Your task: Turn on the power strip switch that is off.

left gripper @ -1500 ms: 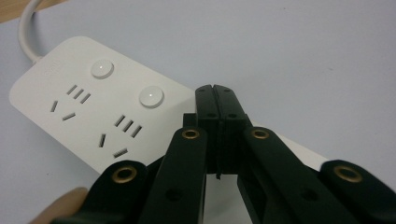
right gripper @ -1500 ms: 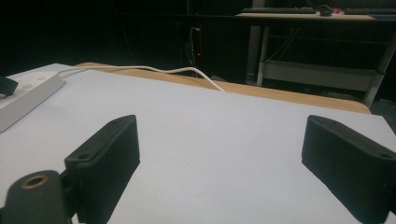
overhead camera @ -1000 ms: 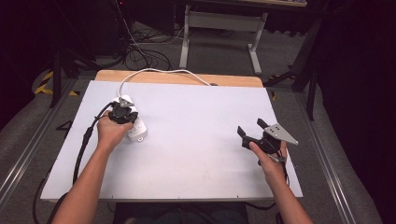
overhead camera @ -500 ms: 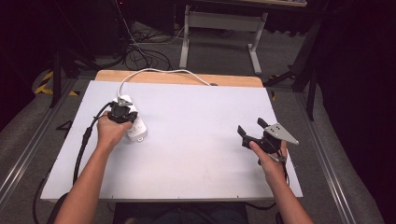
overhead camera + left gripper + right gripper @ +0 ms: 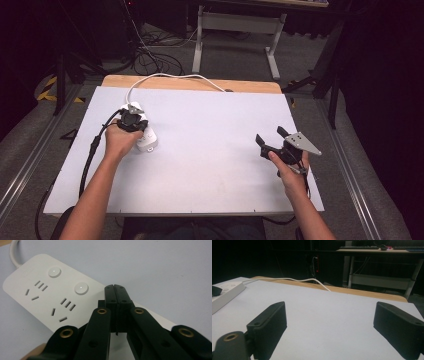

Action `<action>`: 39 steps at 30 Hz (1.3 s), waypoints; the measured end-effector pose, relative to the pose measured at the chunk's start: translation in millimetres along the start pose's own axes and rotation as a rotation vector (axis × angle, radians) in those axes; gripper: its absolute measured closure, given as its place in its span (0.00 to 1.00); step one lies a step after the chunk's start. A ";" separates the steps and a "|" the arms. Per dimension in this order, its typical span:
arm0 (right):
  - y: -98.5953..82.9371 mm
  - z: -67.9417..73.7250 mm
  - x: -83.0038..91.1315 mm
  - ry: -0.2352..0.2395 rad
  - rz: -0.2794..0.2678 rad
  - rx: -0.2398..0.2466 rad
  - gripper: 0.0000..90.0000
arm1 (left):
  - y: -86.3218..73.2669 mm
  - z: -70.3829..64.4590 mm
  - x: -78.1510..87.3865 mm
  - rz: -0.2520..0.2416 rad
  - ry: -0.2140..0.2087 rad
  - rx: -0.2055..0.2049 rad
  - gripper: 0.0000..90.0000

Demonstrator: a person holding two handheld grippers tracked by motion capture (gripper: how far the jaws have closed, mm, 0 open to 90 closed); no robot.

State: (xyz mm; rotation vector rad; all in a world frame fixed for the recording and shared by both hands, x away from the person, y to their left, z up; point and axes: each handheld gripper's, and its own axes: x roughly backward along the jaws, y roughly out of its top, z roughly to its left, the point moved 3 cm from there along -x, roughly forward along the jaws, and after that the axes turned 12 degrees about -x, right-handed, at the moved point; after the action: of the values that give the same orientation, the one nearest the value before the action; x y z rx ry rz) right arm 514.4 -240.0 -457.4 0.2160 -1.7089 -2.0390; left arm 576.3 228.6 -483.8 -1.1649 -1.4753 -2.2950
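Two grippers: one works at the power strip, one waits apart on the white table (image 5: 210, 165).
Power strip (image 5: 47, 293): lies flat at the table's left side, its white cord (image 5: 170, 76) running off over the far edge, probably to a wall outlet out of sight.
Buttons: two round switches (image 5: 81, 288) sit above the socket groups.
Left gripper (image 5: 115, 287): jaws pressed together with nothing between them, the joined tip poised over the strip just beside the nearer switch; likely shut so as to make one blunt point for pressing. Contact with the strip cannot be told.
Right gripper (image 5: 329, 322): jaws spread wide, empty, low over bare table, well apart from the strip, apparently parked.
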 end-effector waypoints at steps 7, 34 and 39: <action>0.2 -0.3 4.2 -0.010 -0.002 0.004 0.13 | -0.1 1.9 0.2 -0.004 -0.014 0.010 1.00; -1.0 -2.9 5.7 -0.023 0.006 0.012 0.13 | 1.1 -2.1 2.3 -0.001 0.036 -0.018 1.00; -1.2 -2.7 4.9 -0.024 0.009 0.011 0.13 | 0.1 -3.0 2.3 -0.006 0.037 -0.018 1.00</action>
State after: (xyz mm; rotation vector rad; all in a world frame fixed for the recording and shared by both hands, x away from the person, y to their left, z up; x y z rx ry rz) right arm 511.0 -244.5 -458.3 0.1881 -1.7331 -2.0342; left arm 573.2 226.6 -482.8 -1.1184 -1.4506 -2.3250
